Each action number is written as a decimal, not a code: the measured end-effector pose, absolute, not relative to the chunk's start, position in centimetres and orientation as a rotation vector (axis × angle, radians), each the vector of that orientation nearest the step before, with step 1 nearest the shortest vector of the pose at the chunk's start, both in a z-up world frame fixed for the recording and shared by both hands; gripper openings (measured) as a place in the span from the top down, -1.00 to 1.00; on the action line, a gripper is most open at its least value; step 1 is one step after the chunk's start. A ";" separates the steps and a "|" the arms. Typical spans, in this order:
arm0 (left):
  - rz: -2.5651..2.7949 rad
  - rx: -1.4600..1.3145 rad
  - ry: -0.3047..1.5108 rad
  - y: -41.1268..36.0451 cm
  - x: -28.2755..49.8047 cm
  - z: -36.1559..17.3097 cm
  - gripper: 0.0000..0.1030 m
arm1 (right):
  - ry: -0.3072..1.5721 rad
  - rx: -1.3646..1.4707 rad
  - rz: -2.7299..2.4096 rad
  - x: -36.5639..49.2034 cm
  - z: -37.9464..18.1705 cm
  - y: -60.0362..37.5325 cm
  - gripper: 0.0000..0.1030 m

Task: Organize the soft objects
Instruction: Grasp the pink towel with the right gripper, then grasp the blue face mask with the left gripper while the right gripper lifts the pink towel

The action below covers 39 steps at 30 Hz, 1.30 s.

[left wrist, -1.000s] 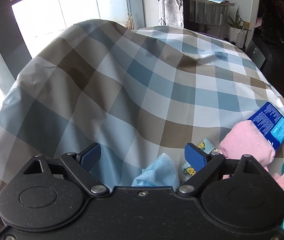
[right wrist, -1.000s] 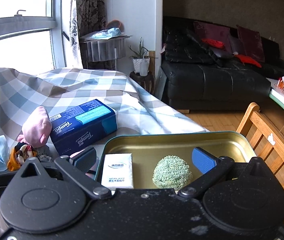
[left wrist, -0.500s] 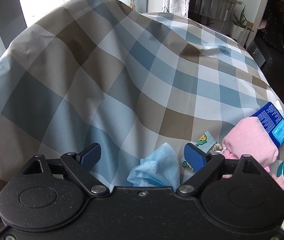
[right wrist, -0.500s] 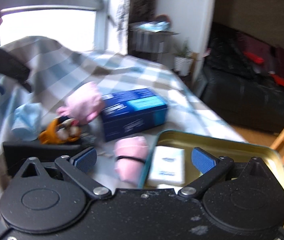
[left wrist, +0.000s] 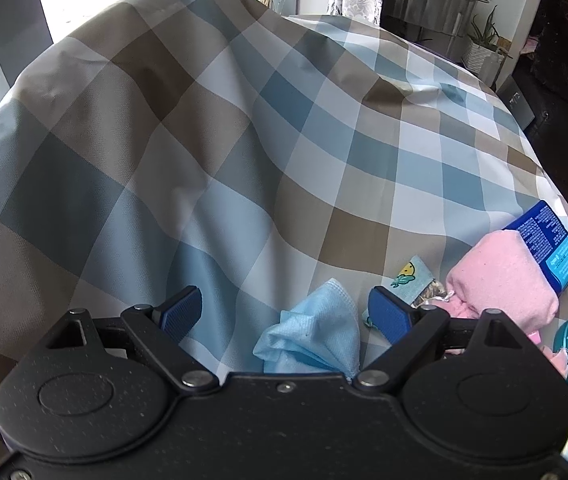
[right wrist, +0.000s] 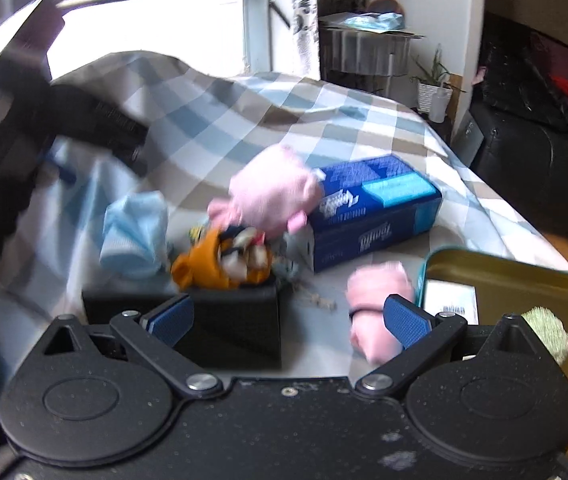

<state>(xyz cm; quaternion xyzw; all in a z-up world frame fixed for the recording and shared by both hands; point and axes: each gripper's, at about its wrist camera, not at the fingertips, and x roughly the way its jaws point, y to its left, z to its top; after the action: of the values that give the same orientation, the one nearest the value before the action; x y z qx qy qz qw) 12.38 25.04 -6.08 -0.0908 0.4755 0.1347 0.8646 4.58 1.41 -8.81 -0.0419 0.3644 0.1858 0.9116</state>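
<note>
Ideally the left hand-held gripper (left wrist: 284,312) — jaws wide, empty — drops straight over the crumpled blue mask (left wrist: 312,332) and pinches its bunched middle.

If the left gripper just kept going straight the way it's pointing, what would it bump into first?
Most likely the crumpled blue face mask, which lies between the open fingers of the left gripper on the checked cloth. Depth is hard to judge; if it passed over the mask, it would meet the cloth.

Blue tissue box (right wrist: 376,212): white brand lettering on its side, blurred, upside down, not readable. White tissue packet (right wrist: 450,300) in tin: barcode only, print illegible.
</note>
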 end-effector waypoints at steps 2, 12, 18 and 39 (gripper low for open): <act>0.290 -0.189 0.993 25.1 12.4 -6.0 -0.69 | 0.735 -0.073 0.363 5.8 -8.1 2.0 -0.97; 0.355 -0.255 0.988 27.0 12.0 -5.8 -0.69 | 0.620 -0.206 0.316 10.9 -6.7 7.5 -0.97; 0.358 -0.297 0.976 27.9 11.9 -5.5 -0.69 | 0.643 -0.343 0.320 13.0 -9.0 10.8 -0.97; 0.372 -0.290 1.022 27.6 12.6 -6.9 -0.69 | 0.751 -0.169 0.336 14.6 -7.9 9.2 0.03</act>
<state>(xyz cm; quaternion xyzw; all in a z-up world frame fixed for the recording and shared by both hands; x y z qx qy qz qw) 12.64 27.64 -6.85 -0.1376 0.4846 0.1765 0.8456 14.61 9.18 -7.86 -0.0820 0.3644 0.1631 0.9132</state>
